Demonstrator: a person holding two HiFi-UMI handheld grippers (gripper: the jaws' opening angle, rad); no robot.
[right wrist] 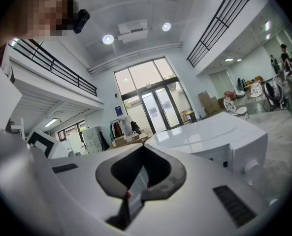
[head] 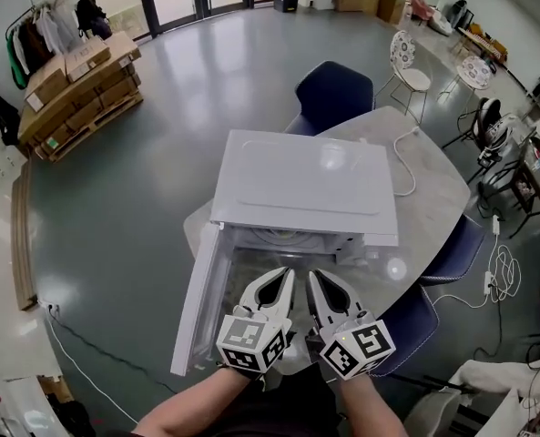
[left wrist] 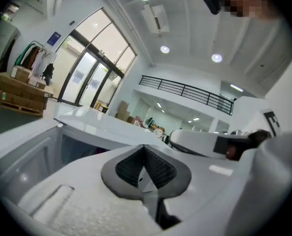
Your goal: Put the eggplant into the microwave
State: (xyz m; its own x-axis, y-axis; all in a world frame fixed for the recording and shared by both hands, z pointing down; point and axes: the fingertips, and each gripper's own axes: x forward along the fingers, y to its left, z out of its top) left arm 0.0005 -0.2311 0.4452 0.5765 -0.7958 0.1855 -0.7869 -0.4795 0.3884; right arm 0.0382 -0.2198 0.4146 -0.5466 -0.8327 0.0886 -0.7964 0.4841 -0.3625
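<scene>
The white microwave stands on the pale table, its door swung open to the left. No eggplant shows in any view; the oven's cavity is mostly hidden behind its top and my grippers. My left gripper and right gripper hang side by side just in front of the opening, pointing into it. The left gripper has its jaws shut with nothing between them, and the microwave sits ahead of it. The right gripper is shut and empty too, with the microwave to its right.
Blue chairs stand behind the table and at its right edge. A white cable lies on the tabletop beside the microwave. Stacked cardboard boxes sit far back left, and more cables lie on the floor at right.
</scene>
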